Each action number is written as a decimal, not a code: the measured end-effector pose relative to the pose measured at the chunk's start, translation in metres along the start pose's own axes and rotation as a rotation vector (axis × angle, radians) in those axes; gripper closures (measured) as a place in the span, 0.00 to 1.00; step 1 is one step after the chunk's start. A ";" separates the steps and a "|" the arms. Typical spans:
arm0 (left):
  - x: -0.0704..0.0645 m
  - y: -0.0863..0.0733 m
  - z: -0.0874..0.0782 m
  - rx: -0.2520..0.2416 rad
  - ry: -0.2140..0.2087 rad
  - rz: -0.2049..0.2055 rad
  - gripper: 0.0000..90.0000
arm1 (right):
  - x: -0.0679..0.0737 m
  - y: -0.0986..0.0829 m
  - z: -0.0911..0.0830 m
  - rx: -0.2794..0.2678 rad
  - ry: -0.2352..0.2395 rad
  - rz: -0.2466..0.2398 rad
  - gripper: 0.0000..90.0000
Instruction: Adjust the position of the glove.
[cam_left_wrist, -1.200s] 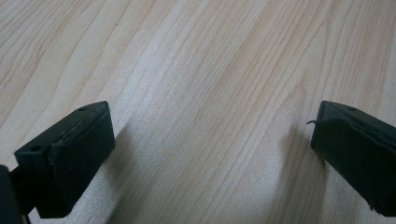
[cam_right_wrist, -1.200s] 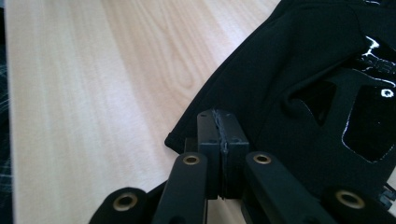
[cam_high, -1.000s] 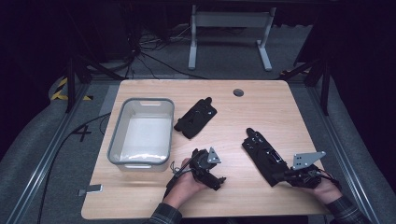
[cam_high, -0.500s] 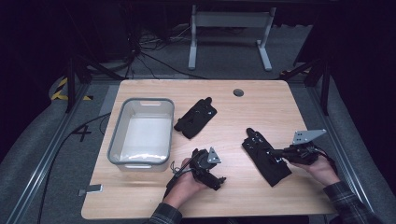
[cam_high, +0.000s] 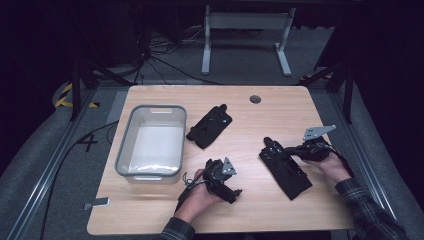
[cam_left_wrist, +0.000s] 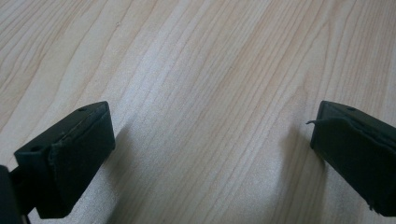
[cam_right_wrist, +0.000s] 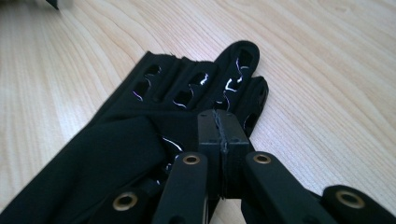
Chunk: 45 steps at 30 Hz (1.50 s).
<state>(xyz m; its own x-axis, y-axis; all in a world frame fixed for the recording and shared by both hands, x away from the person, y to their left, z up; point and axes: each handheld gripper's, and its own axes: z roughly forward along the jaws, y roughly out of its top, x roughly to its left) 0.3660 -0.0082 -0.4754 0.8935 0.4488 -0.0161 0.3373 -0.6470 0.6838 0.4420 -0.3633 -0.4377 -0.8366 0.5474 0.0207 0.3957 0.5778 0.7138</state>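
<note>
Taking the grey tub (cam_high: 150, 144) on the table (cam_high: 280, 107) as the marker: the near glove (cam_high: 285, 167) lies flat on the wood well to the right of the tub, fingers pointing away from the person. The right gripper (cam_high: 294, 150) sits at that glove's right edge, near its finger end. In the right gripper view its jaws are pressed fully together just over the black fabric (cam_right_wrist: 154, 135); whether they pinch any of it I cannot tell. The left gripper (cam_high: 231, 192) rests low on the table just right of the tub's near corner, jaws spread wide with bare wood between them. A second glove (cam_high: 210, 126) lies just beside the tub's right wall.
</note>
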 end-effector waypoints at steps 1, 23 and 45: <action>0.000 0.000 0.000 0.001 0.001 0.000 0.00 | -0.001 0.000 0.001 0.004 -0.001 -0.002 1.00; 0.000 0.000 0.000 -0.003 0.002 0.003 0.00 | 0.021 -0.028 -0.012 0.063 0.017 0.021 1.00; -0.001 0.000 0.000 -0.002 0.005 0.001 0.00 | 0.063 -0.036 -0.023 0.063 0.046 -0.075 1.00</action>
<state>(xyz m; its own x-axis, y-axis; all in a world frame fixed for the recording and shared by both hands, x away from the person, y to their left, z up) 0.3645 -0.0084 -0.4755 0.8922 0.4515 -0.0119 0.3361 -0.6460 0.6854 0.3667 -0.3638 -0.4454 -0.8805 0.4740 0.0018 0.3531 0.6535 0.6695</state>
